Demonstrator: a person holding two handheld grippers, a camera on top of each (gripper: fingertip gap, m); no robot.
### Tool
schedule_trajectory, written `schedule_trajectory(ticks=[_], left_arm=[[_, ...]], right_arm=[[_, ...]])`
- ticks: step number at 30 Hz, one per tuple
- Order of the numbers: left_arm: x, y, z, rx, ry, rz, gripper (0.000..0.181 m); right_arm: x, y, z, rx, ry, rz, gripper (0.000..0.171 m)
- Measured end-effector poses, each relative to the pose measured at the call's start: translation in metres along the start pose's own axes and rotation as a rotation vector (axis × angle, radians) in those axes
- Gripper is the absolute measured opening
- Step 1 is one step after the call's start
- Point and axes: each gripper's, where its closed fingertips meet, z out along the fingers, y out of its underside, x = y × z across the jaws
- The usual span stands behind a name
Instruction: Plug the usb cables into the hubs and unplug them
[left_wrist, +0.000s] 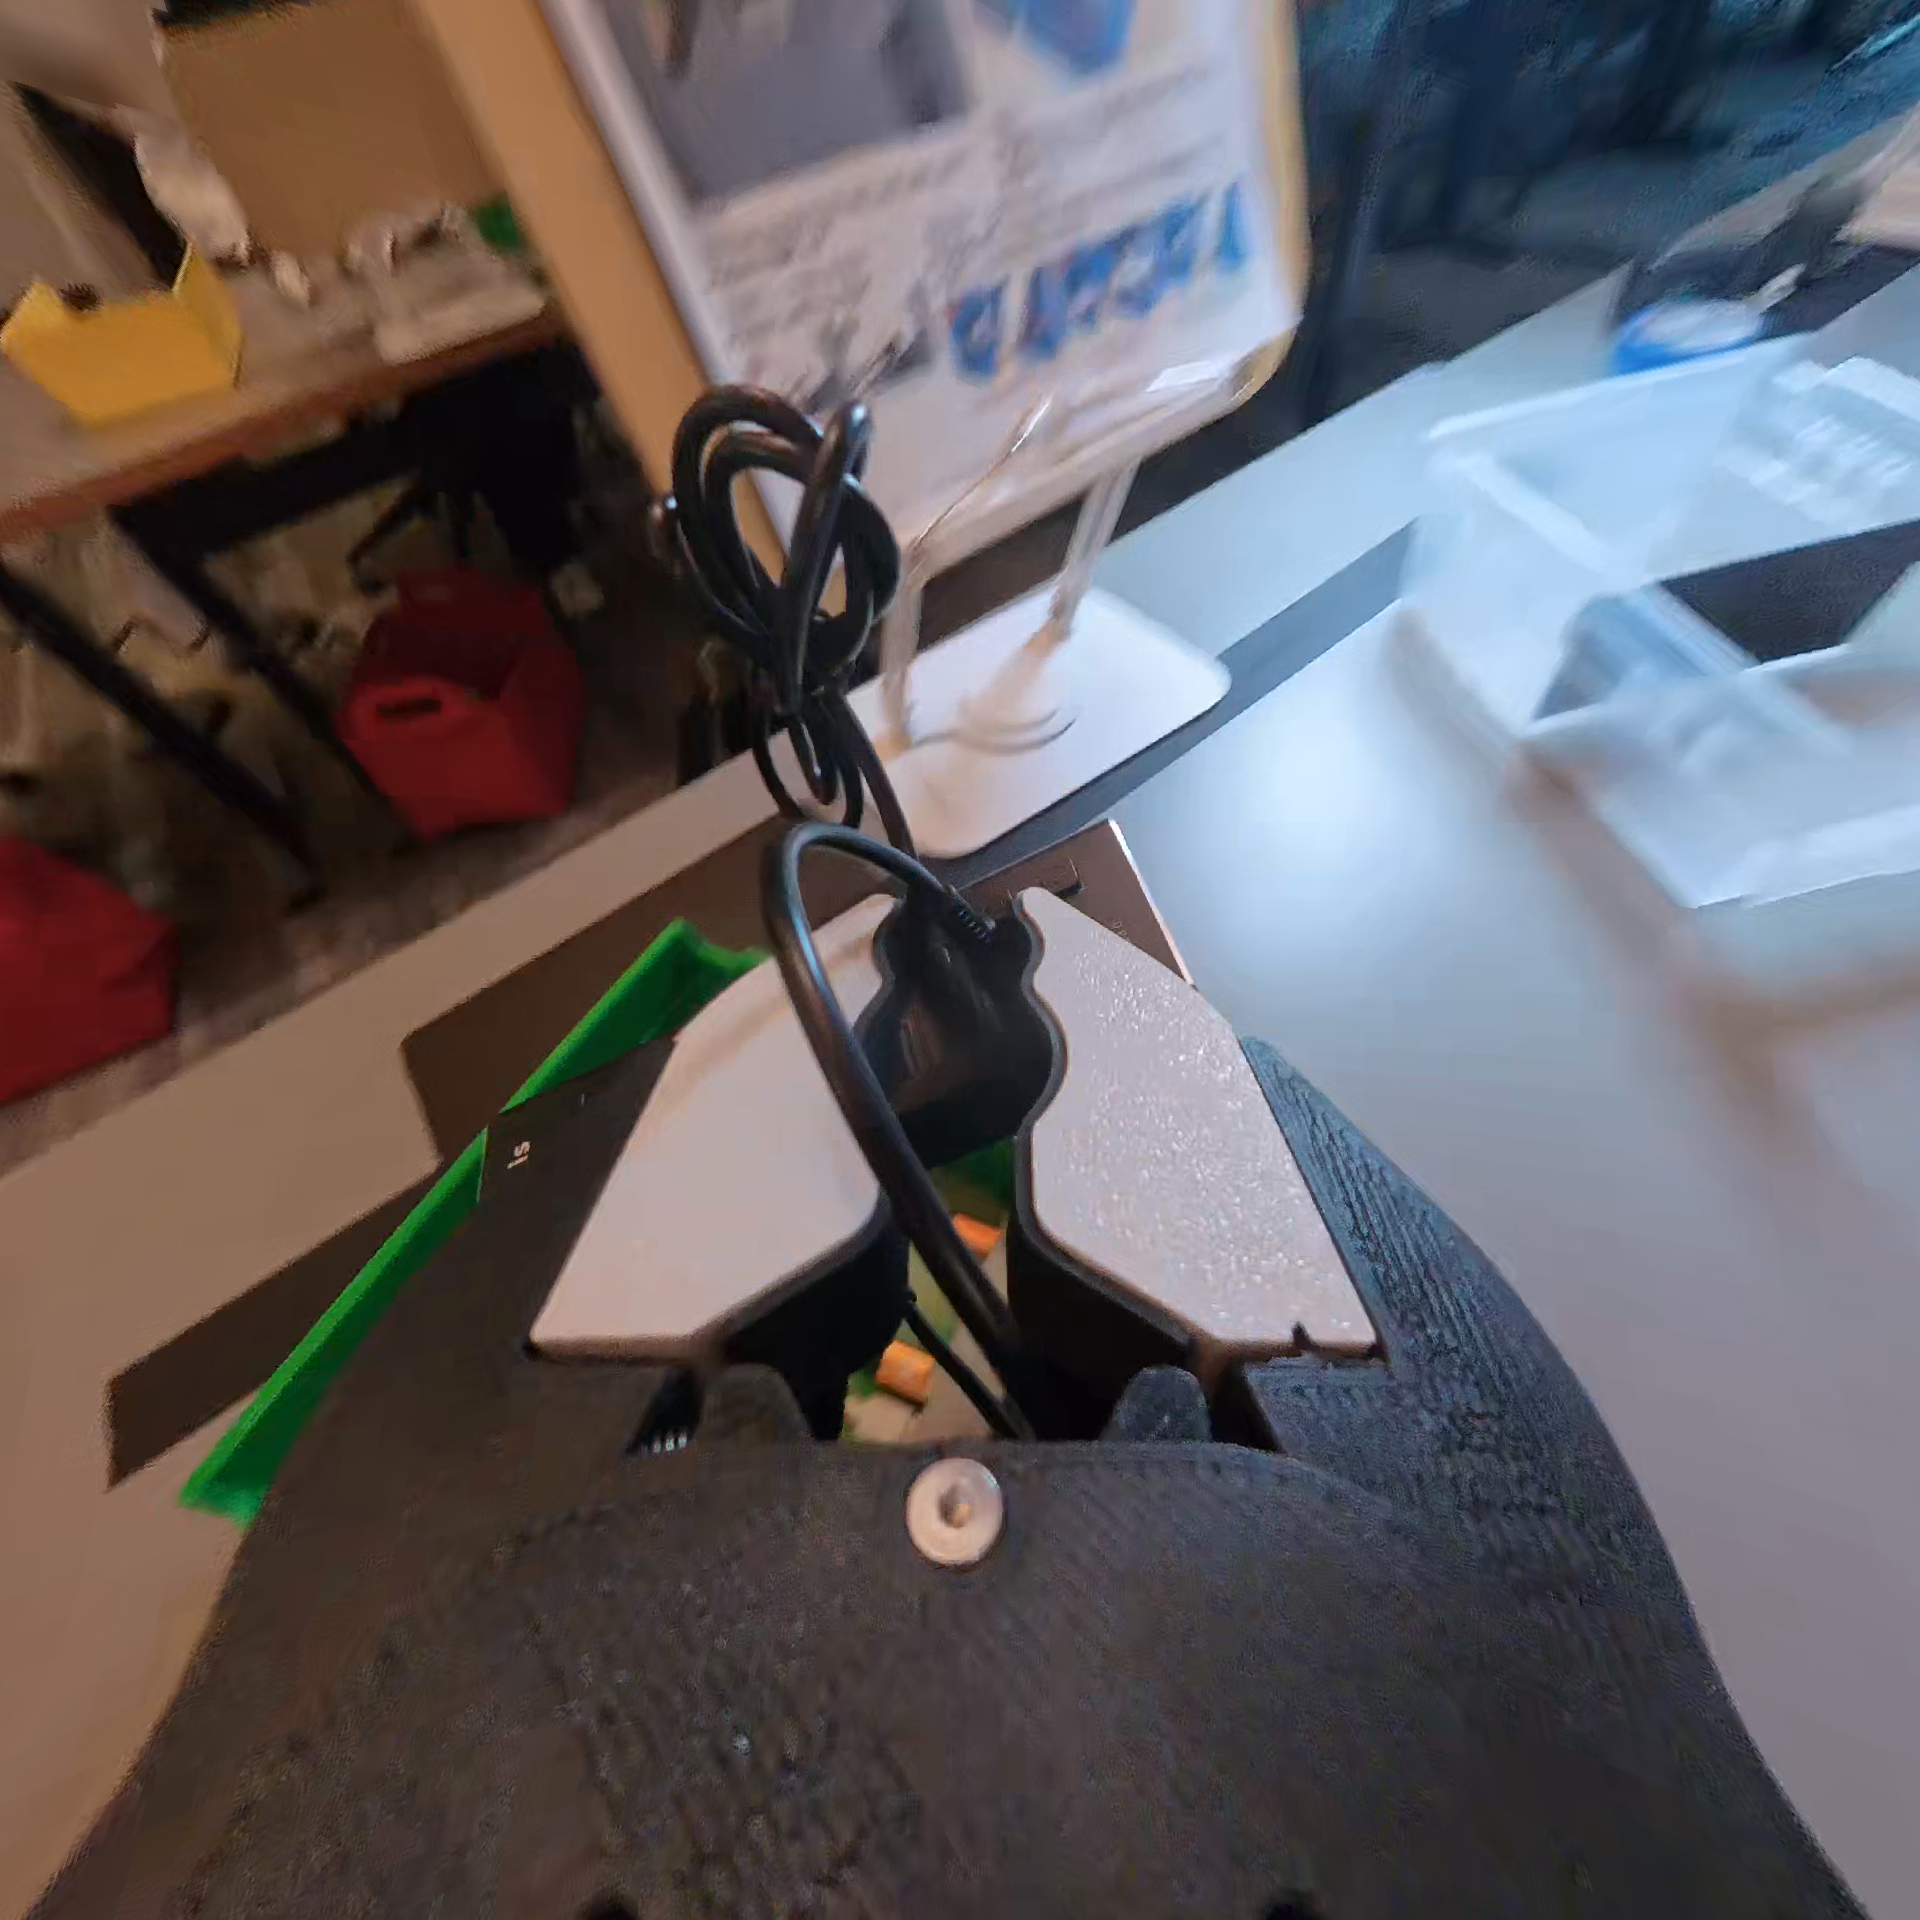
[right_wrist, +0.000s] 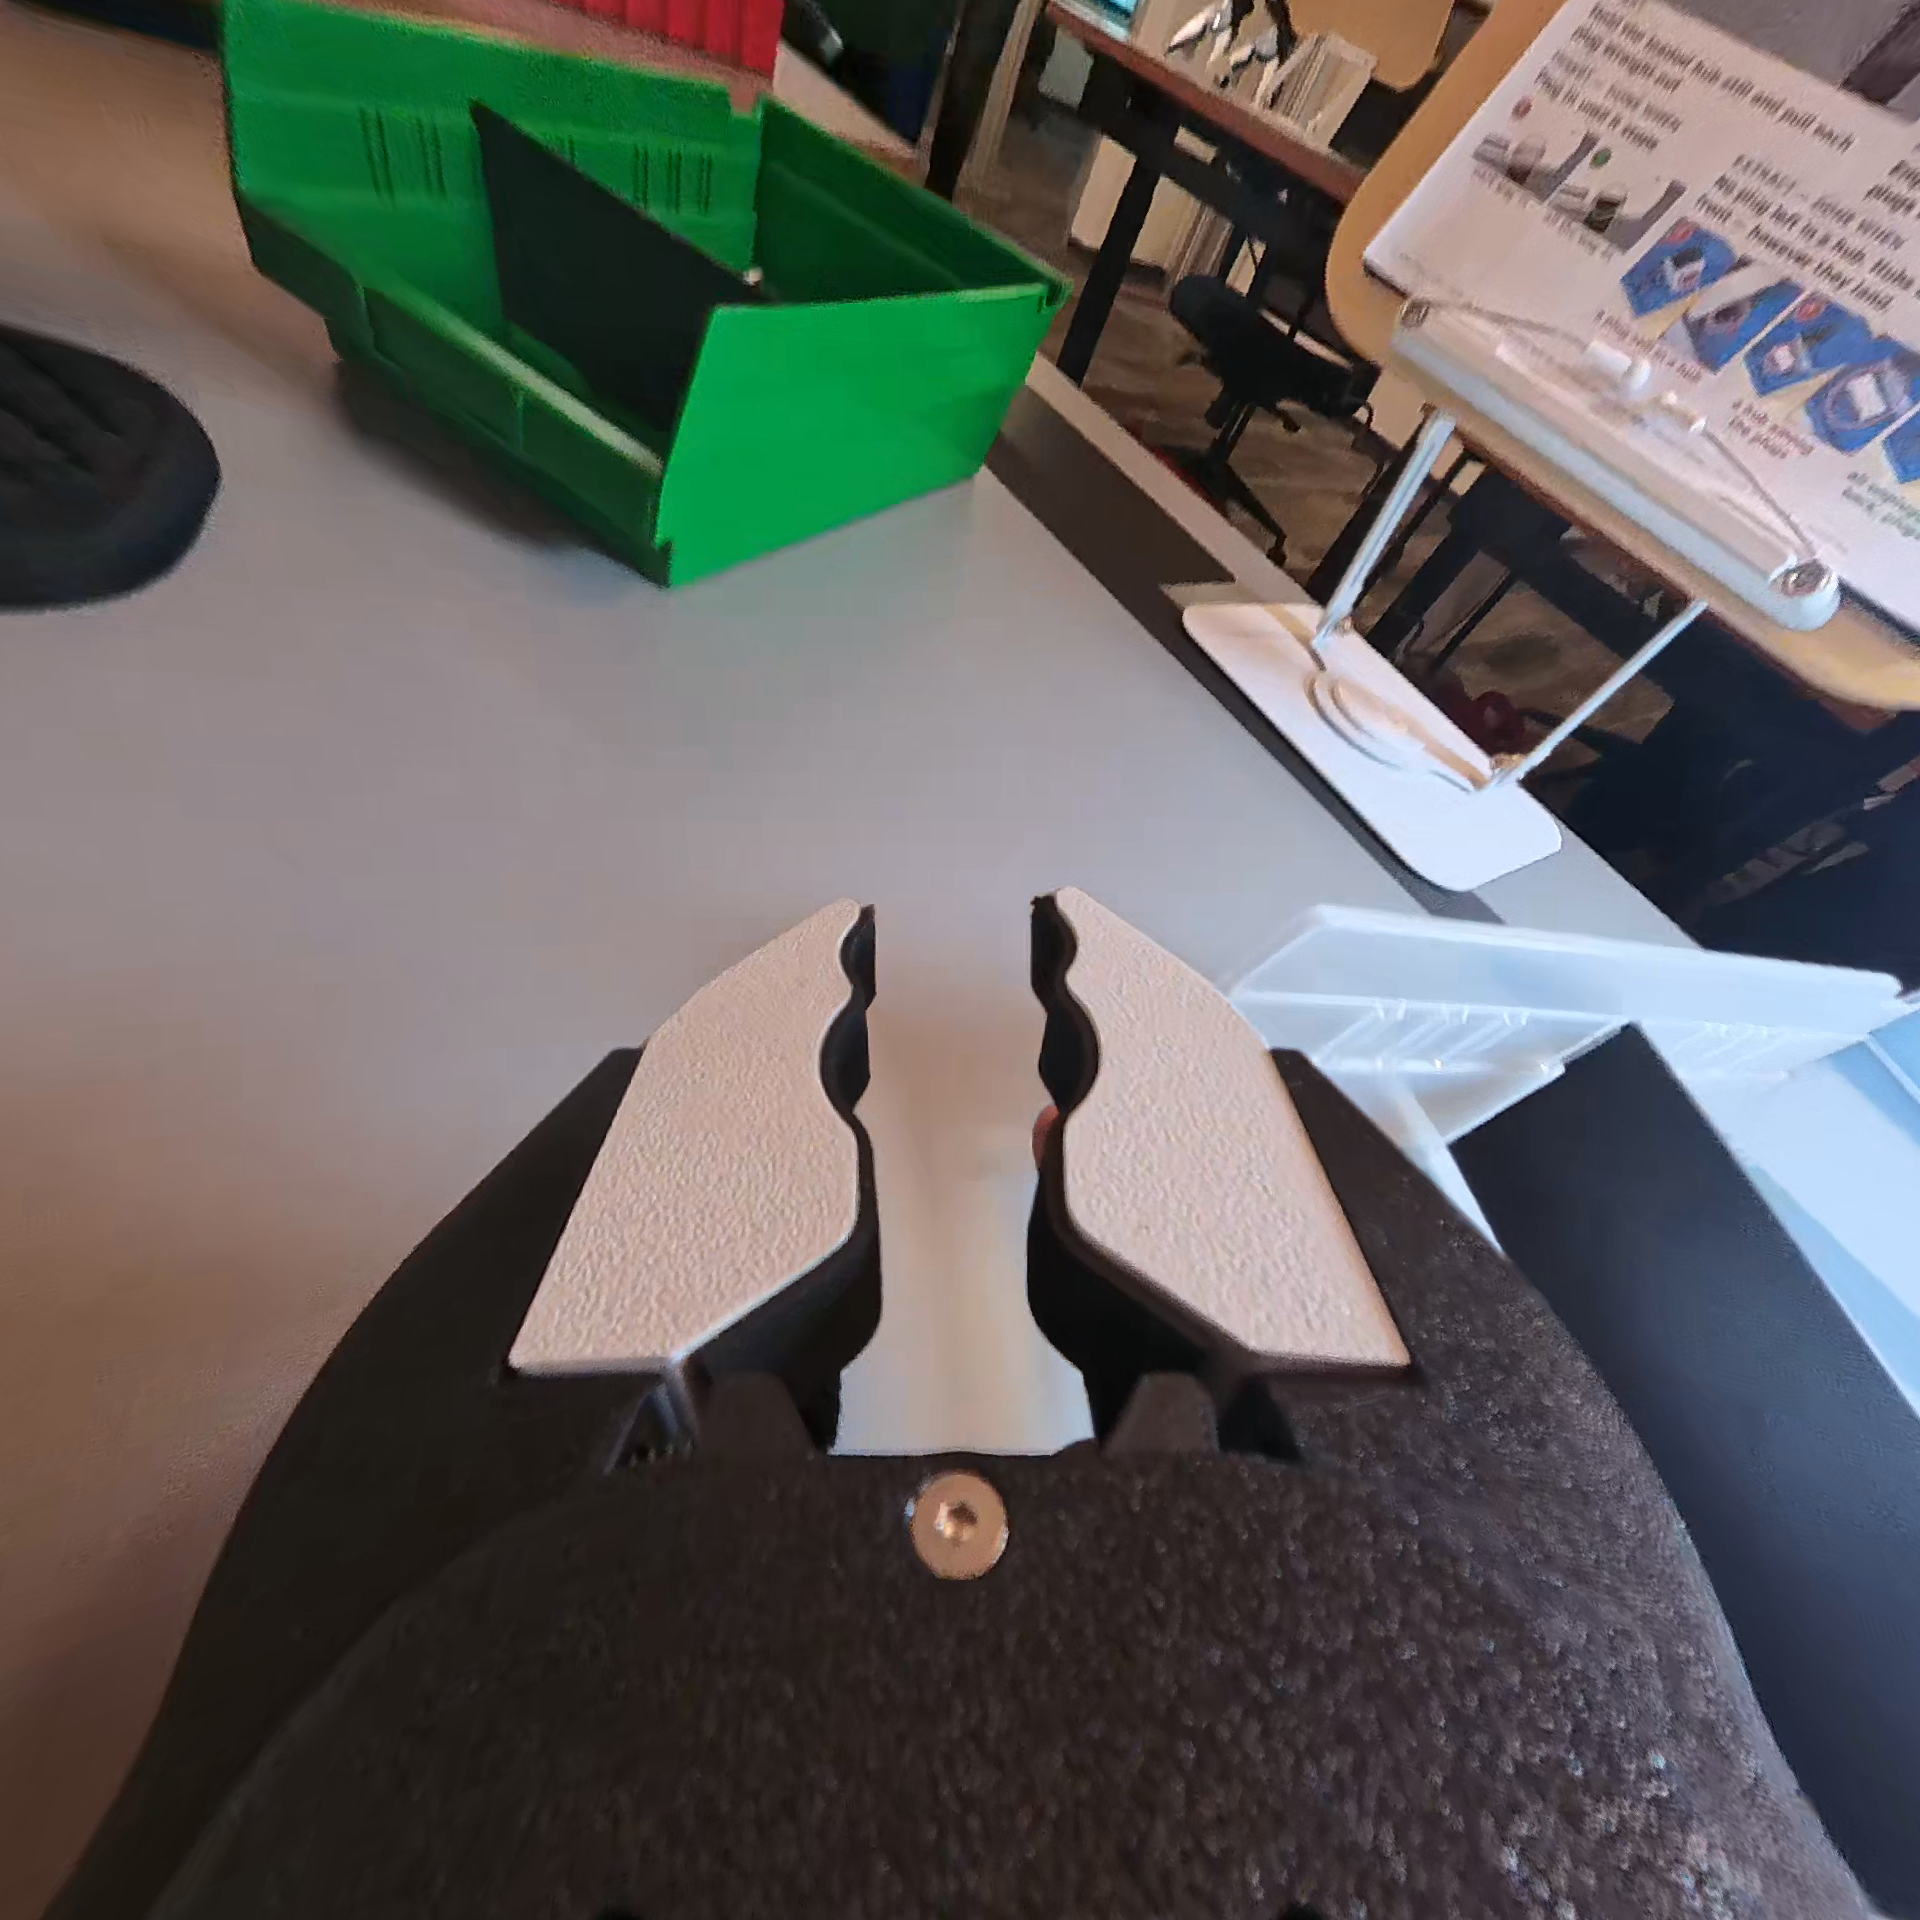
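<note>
Black usb cable (left_wrist: 790, 582), coiled, plug pinched in left gripper (left_wrist: 951, 940)

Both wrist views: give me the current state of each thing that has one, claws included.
Left claw: shut on the black USB cable.
Black USB cable: lifted, its coiled bundle hanging beyond the claw tips.
Right claw: open, empty, over the grey table.
Green bin: open-topped, on the table, black divider upright inside.
Clear plastic box: on the table; contents unclear.
</note>
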Motion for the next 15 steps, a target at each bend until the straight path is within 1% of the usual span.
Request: schedule_trajectory(ticks=[1, 4, 7, 9, 12, 13, 15], left_arm=[[0.02, -0.015, -0.007, 0.058, 0.042, 0.011, 0.018], [0.088, -0.047, -0.02, 0.221, 0.187, 0.015, 0.017], [0.154, -0.065, -0.025, 0.373, 0.364, -0.088, 0.016], [0.19, -0.068, -0.024, 0.438, 0.475, -0.182, 0.018], [0.235, -0.062, -0.014, 0.472, 0.589, -0.3, 0.016], [0.248, -0.057, -0.009, 0.468, 0.61, -0.324, 0.016], [0.27, -0.046, 0.001, 0.435, 0.649, -0.343, 0.018]], right_arm=[[0.001, -0.008, 0.002, 0.019, 0.015, 0.015, 0.03], [0.001, -0.037, 0.011, 0.092, 0.056, 0.063, 0.041], [0.001, -0.068, 0.019, 0.165, 0.116, 0.034, 0.055], [0.001, -0.085, 0.025, 0.213, 0.153, 0.014, 0.064], [0.0, -0.105, 0.031, 0.288, 0.18, 0.029, 0.076], [-0.001, -0.11, 0.031, 0.311, 0.185, 0.035, 0.078], [-0.004, -0.117, 0.029, 0.358, 0.185, 0.046, 0.077]])
